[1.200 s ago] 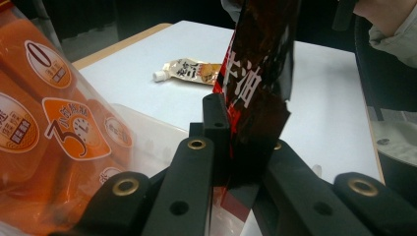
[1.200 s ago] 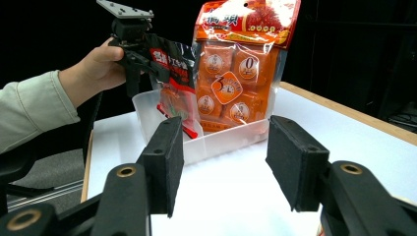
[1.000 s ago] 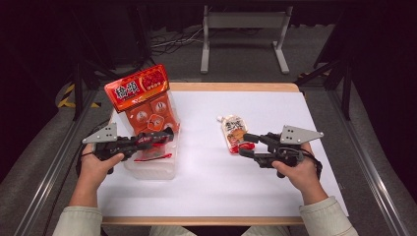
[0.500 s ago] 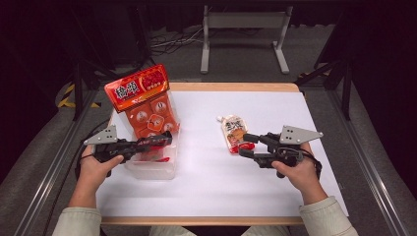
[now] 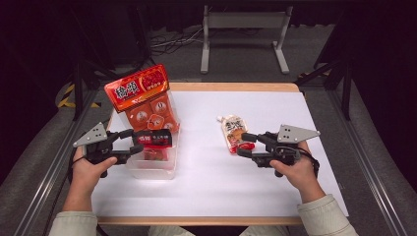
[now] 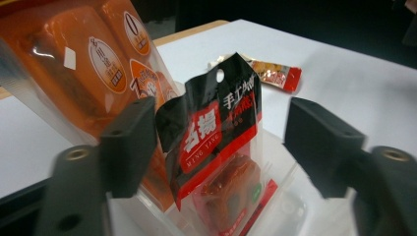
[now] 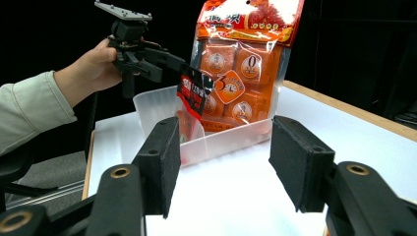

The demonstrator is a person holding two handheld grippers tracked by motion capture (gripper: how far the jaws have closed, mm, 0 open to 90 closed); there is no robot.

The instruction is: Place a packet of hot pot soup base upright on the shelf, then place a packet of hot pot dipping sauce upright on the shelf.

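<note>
A clear plastic bin (image 5: pixel 147 169) sits on the left of the white table. A big orange snack bag (image 5: pixel 142 96) stands in it, seen up close as the orange bag (image 6: pixel 98 64). A black and red packet (image 5: pixel 156 139) leans upright in the bin. My left gripper (image 5: pixel 136 141) has just been opening; in the left gripper view the packet (image 6: pixel 216 123) stands between the spread pads of the left gripper (image 6: pixel 221 142) without being squeezed. My right gripper (image 5: pixel 242 144) is open and empty, just right of a small spouted pouch (image 5: pixel 235 133) lying flat.
The right gripper view looks past the right gripper (image 7: pixel 223 162) across bare table to the bin (image 7: pixel 216 140), the orange bag (image 7: pixel 241 59) and the left hand's gripper (image 7: pixel 169 61). Metal rails (image 5: pixel 44 177) flank the table. A stand (image 5: pixel 243 29) is behind it.
The left gripper's jaws have spread apart and let go of the black and red packet, which now rests in the bin. The right hand has stayed put.
</note>
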